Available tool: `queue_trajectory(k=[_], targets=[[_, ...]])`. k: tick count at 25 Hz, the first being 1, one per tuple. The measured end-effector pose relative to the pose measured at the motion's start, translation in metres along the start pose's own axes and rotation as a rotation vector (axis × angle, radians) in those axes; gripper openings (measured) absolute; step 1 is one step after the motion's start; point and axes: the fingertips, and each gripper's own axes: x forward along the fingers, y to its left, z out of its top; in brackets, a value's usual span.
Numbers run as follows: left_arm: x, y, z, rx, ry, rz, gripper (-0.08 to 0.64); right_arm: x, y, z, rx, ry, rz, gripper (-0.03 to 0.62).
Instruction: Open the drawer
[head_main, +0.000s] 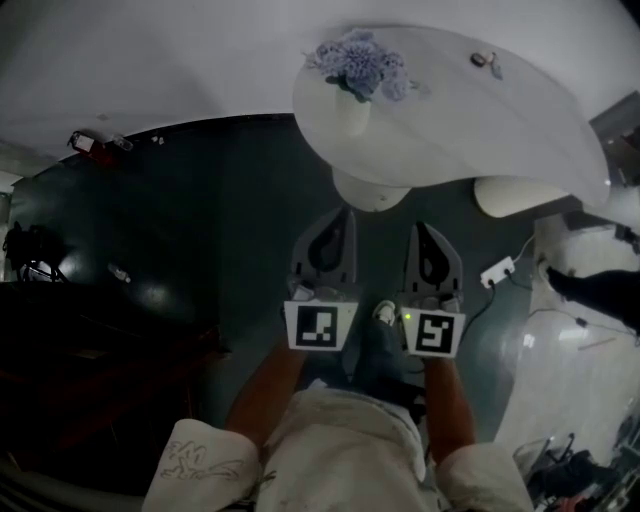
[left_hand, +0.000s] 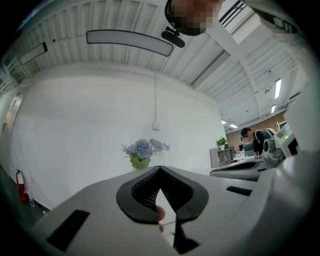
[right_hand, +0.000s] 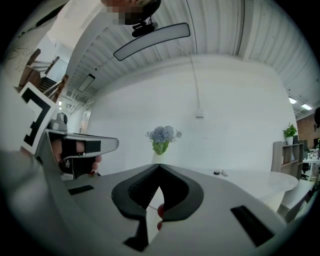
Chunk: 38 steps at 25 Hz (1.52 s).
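The left gripper (head_main: 343, 215) and right gripper (head_main: 420, 230) are held level, fingers (left_hand: 142, 192) clenched empty; no drawer is seen yet.

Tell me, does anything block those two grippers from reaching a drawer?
No drawer shows in any view, so that cannot be judged. Ahead of the left gripper and right gripper, both shut and empty, stands only a white table bearing a vase of flowers.

small dark objects (head_main: 486, 62) on the round white worktop (head_main: 450, 120) are too small to identify; the left hand-held gripper (head_main: 340, 218) has its holding hand hidden beneath its marker cube (head_main: 320, 327).
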Motion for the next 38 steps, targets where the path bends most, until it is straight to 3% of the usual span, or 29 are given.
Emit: queue_trajectory(k=[12,22,33,38], targets=[[0.029,-0.007,-0.14,-0.008,0.144,0.038,-0.005,0.046,-0.01,-0.161,-0.005,0.158,0.044,0.005],[0.036,-0.001,-0.254,0.01,0.188,0.031,-0.005,0.076,-0.02,-0.266,-0.027,0.177,0.0,0.006],[0.045,0.007,-0.303,0.004,0.183,0.042,-0.005,0.099,-0.02,-0.318,0.013,0.196,-0.047,0.009],[0.039,0.013,-0.312,0.025,0.211,0.04,-0.005,0.121,-0.031,-0.337,0.069,0.239,-0.064,0.072]])
